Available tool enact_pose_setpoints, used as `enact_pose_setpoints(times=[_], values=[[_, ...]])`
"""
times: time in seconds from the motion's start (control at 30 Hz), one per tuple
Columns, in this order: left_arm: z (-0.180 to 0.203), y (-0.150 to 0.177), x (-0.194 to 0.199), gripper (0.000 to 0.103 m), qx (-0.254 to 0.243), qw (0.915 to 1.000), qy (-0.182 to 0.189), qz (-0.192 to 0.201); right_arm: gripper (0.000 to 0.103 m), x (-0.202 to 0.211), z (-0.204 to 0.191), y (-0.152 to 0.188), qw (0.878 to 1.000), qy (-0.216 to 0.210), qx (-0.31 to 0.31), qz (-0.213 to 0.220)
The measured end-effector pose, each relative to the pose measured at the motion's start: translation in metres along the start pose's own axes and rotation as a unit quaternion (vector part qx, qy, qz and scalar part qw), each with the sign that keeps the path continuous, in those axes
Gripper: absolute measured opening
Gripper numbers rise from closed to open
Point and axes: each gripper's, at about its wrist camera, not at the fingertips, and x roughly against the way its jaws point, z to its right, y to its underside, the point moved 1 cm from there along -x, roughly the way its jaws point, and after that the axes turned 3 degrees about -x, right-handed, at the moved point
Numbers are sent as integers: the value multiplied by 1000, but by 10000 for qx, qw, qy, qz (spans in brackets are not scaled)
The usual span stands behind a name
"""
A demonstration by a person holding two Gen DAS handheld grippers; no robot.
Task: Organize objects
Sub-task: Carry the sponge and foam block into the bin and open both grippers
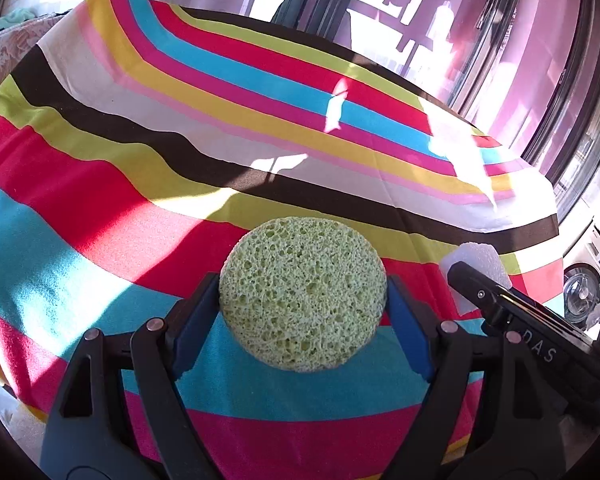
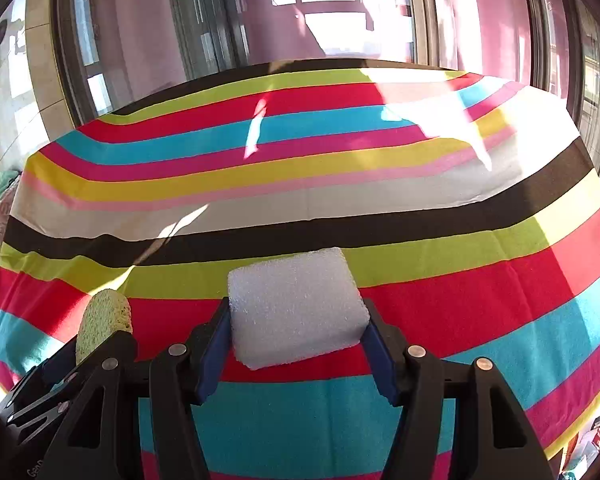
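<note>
My left gripper (image 1: 303,300) is shut on a round green sponge (image 1: 302,292), held flat between its blue pads above the striped tablecloth (image 1: 148,152). My right gripper (image 2: 296,320) is shut on a white rectangular foam block (image 2: 296,306), also held above the cloth (image 2: 340,184). The two grippers are side by side. The right gripper with the white block (image 1: 480,260) shows at the right edge of the left wrist view. The green sponge (image 2: 104,322) in the left gripper shows edge-on at the lower left of the right wrist view.
The table is covered by a bright multicoloured striped cloth with patches of sunlight. Large glass doors and windows (image 2: 204,32) stand behind the far edge. A washing machine (image 1: 584,280) is at the far right. Small boxes (image 2: 596,432) lie below the table's right edge.
</note>
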Motion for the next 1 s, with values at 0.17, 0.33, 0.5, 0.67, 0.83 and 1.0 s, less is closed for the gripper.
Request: enact_pose_setpoints(times=[0.17,0.33,0.5,0.67,0.83,1.0], values=[[7,4,9,83,31,9998,188,-101,61,33,18,15,9996,143,-246,70],[21,14,19,83,-33,9985,459,-292,61,61,34,27,9983,441,-384,58],[34,23,29,83,-90,9969,652,-440,61,86,51,45,9959,708,-558,-9],[54,32,40,83,-280,9948,809,-549,61,109,70,62,9921,1051,-681,-50],[80,43,54,83,-629,9910,984,-649,61,129,84,78,9854,1527,-748,-94],[104,56,65,83,-913,9859,1157,-794,61,147,99,92,9794,1829,-843,-144]])
